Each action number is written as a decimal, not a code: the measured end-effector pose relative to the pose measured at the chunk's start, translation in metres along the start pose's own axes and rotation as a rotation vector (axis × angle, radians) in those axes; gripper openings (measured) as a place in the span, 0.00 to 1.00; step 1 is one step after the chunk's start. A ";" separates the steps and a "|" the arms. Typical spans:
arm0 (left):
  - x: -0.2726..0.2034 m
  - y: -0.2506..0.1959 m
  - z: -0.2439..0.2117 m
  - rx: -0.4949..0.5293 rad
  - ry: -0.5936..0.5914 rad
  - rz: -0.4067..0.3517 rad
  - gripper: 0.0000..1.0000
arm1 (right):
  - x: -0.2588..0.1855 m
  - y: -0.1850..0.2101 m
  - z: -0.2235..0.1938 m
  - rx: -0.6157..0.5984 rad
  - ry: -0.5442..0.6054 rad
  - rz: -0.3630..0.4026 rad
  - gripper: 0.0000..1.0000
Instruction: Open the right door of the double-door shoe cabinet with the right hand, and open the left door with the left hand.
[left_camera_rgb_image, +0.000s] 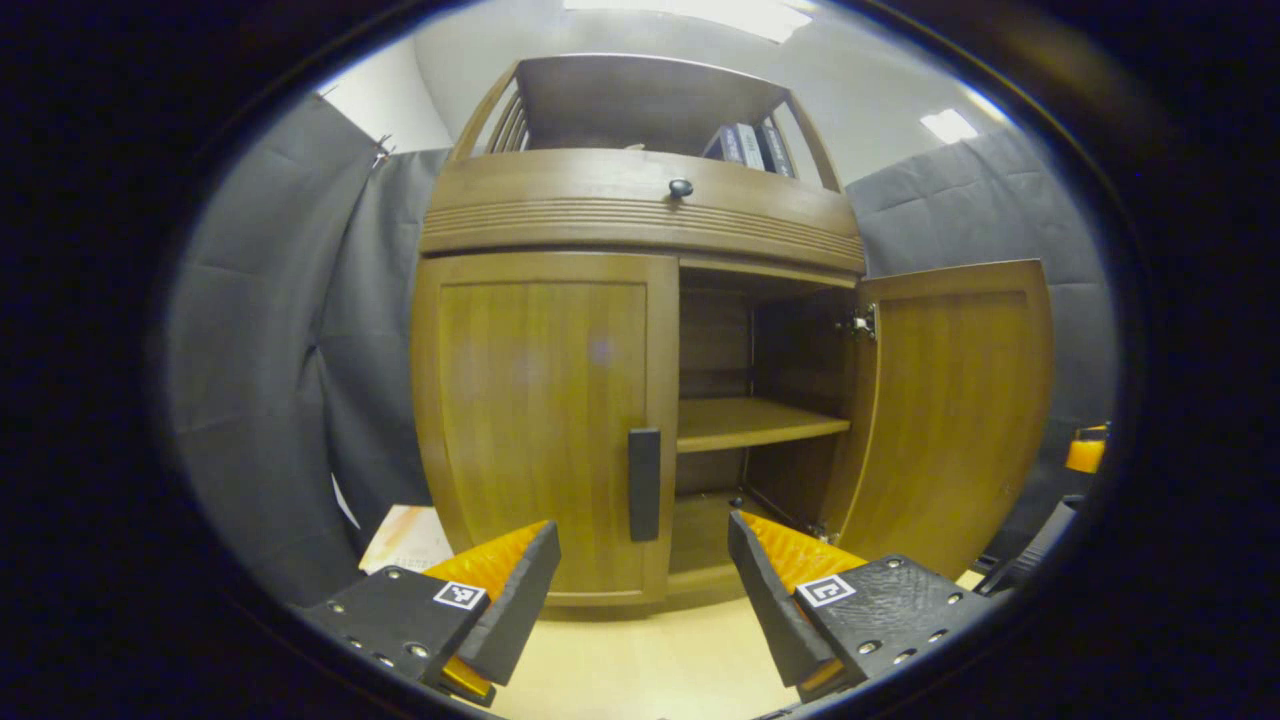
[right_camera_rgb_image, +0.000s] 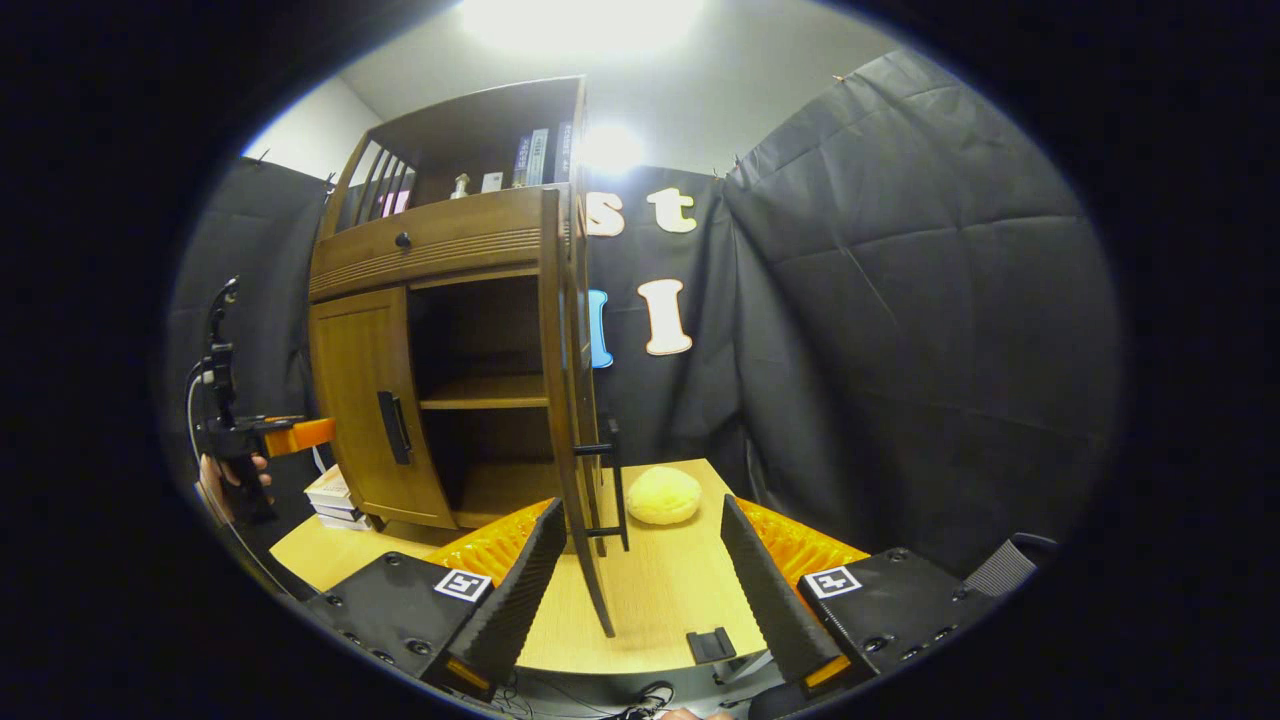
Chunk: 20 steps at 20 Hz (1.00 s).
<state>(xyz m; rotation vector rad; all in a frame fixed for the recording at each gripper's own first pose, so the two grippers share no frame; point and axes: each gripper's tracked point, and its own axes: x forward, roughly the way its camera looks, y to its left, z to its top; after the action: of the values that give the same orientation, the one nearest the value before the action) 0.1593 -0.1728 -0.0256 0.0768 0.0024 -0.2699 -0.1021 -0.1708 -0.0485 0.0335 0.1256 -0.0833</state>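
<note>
While the right door (left_camera_rgb_image: 950, 410) already stands swung wide, the left door (left_camera_rgb_image: 545, 420) is shut, its dark handle (left_camera_rgb_image: 644, 484) untouched.

Ahead of the left gripper (left_camera_rgb_image: 642, 590), whose jaws gape wide on nothing, the handle sits between the fingers but well short of them; closing early or off-centre would likely pinch air or skid along the panel. The right gripper (right_camera_rgb_image: 640, 570) is likewise spread and empty, the open door's edge and handle (right_camera_rgb_image: 612, 485) just ahead; drifting forward could knock that door. Behind it lies a pale round thing (right_camera_rgb_image: 663, 495), too soft-edged to identify. Shelf (right_camera_rgb_image: 485, 392) depths are in shadow; the cabinet's (left_camera_rgb_image: 640, 215) base is cut off by the fingers.
</note>
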 end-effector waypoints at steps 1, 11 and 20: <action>0.012 0.000 0.005 0.013 -0.011 0.005 0.98 | -0.006 0.009 -0.001 0.003 -0.003 0.006 0.98; 0.117 0.004 -0.014 -0.046 -0.054 0.069 0.98 | 0.000 0.082 -0.015 0.062 0.017 0.081 0.93; 0.154 -0.003 -0.042 -0.114 -0.002 0.067 0.55 | 0.038 0.104 -0.016 0.025 0.048 0.145 0.98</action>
<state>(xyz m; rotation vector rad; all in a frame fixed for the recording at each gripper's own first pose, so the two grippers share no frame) 0.3071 -0.2130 -0.0692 -0.0365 0.0129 -0.2020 -0.0578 -0.0696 -0.0666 0.0696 0.1693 0.0604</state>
